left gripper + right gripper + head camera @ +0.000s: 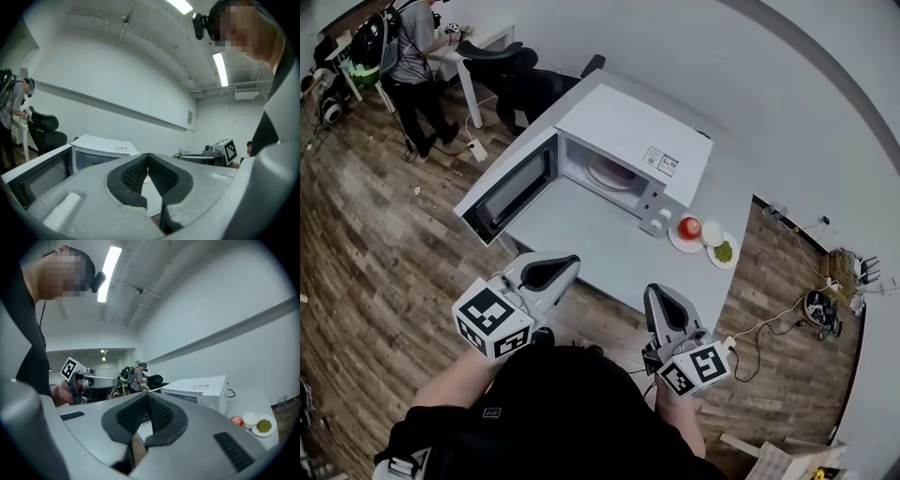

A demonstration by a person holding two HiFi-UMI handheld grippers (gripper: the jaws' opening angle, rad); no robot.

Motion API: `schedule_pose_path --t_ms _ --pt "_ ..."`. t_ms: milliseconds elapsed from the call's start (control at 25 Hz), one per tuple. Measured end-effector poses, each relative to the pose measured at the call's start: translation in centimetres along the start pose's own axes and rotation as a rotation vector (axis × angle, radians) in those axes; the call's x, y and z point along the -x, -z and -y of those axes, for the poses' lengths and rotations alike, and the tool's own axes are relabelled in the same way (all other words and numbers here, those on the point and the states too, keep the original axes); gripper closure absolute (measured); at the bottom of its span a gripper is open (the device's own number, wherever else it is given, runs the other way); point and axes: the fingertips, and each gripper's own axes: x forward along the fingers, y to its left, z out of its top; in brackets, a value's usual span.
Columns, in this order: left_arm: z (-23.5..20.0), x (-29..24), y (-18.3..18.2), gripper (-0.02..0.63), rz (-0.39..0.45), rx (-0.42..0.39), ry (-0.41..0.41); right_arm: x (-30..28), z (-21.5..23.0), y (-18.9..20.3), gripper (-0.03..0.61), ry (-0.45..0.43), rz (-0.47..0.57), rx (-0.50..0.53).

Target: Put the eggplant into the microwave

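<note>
Both of my grey two-jaw grippers, left point(148, 155) and right point(146, 396), are pinched shut on nothing off the grey table's point(581, 234) near edge, and a purple shape I take for the eggplant point(614, 172) already lies inside the white box-shaped microwave point(628, 127), so only its open door point(511, 187) seems left.

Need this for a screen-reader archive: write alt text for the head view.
A white microwave stands on a grey table with its door open and a purplish item, likely the eggplant, inside. The person's left gripper and right gripper, both shut and empty, are short of the table; plates of food sit right of the microwave.
</note>
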Motion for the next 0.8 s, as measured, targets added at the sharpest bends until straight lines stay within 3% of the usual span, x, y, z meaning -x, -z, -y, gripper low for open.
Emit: schedule_pose_path --t_ms 160,800 --pt "-0.5 0.1 0.5 0.604 0.005 0.032 0.002 0.1 0.7 -0.1 0.565 0.048 0.0 -0.006" --pt "-1.3 -0.3 1.3 0.604 -0.003 0.039 0.005 -0.2 0.6 0.9 0.565 0.056 -0.032 0.006"
